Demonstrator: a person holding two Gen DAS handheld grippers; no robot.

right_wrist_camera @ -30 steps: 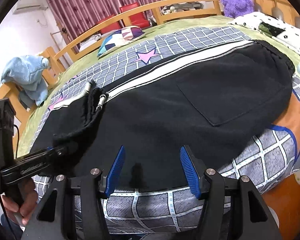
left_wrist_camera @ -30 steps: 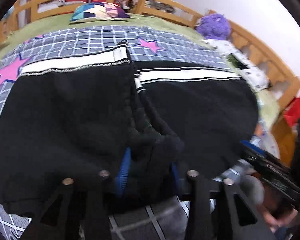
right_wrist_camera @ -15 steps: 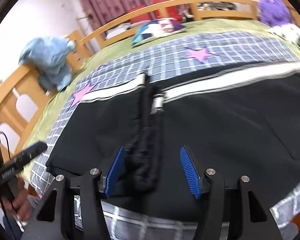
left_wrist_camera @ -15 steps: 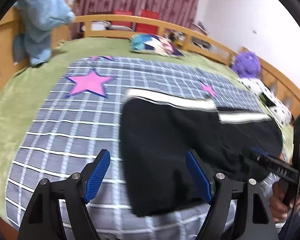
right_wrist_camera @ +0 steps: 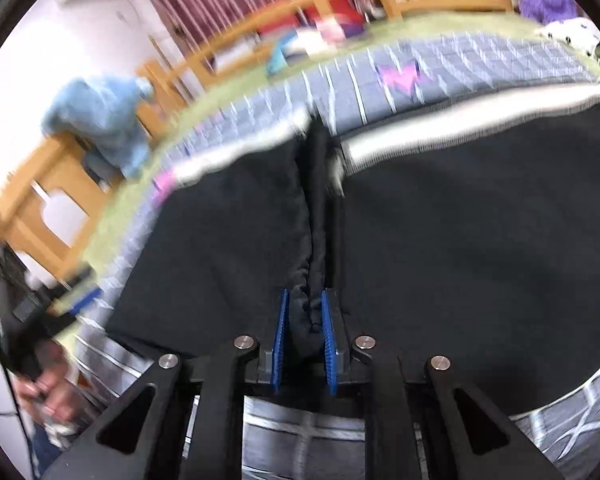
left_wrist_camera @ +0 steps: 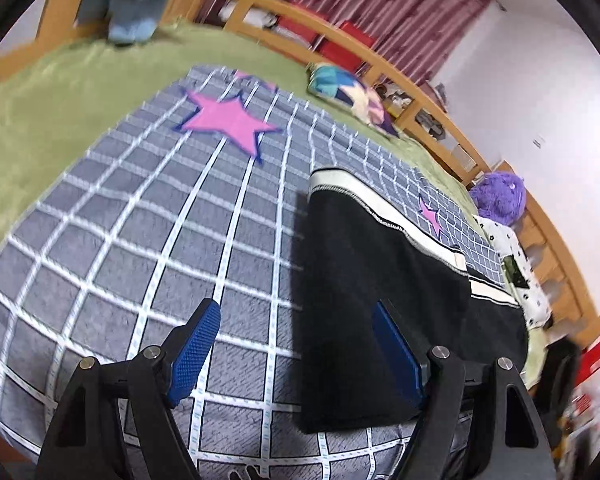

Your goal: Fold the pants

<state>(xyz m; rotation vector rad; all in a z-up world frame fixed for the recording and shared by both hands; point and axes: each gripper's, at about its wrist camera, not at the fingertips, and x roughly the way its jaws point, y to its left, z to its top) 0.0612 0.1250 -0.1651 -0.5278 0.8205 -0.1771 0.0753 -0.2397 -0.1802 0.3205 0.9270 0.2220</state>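
Left two-finger gripper with blue pads [left_wrist_camera: 296, 348]: let go of bunched black fabric pants with white waistband [left_wrist_camera: 380, 280], spread wide, swung left over grey grid blanket [left_wrist_camera: 140, 240]. Right gripper [right_wrist_camera: 304, 328]: shifted to the bunched centre fold, closing onto it.

Black pants [left_wrist_camera: 380, 280], white stripe — flat on bed

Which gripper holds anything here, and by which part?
Right gripper is closing on the black fabric pants at their bunched middle ridge; left gripper holds nothing.
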